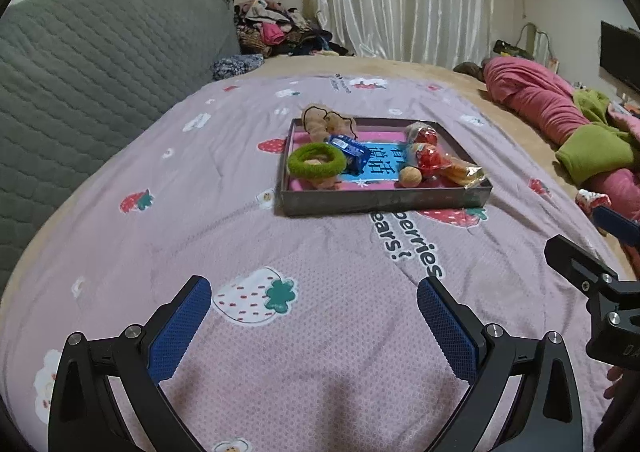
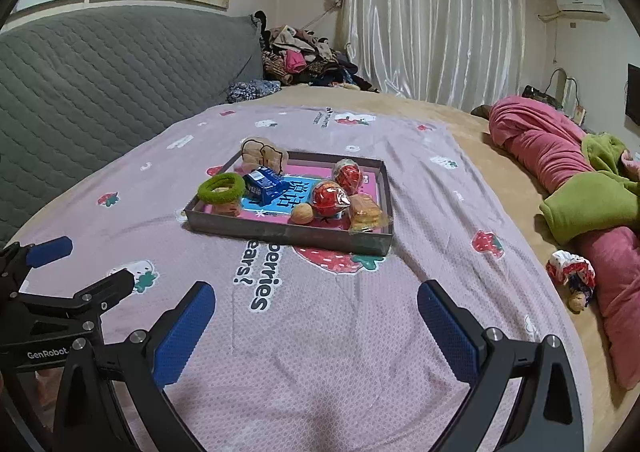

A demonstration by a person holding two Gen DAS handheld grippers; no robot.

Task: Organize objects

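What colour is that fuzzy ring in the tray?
The fuzzy ring-shaped hair tie is bright green, clearest in the left wrist view.

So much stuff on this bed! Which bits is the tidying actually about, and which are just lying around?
Part of the job:
tray
green ring
blue packet
two red balls
walnut
biscuit pack

Just lying about:
pink blanket
clothes pile
small doll

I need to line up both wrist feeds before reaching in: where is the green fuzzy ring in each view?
Left wrist: the green fuzzy ring sits in the tray's near-left corner, just left of picture centre.
Right wrist: the green fuzzy ring is at the tray's left end, left of centre and higher up.
Shared landmark: the blue packet right beside the ring.
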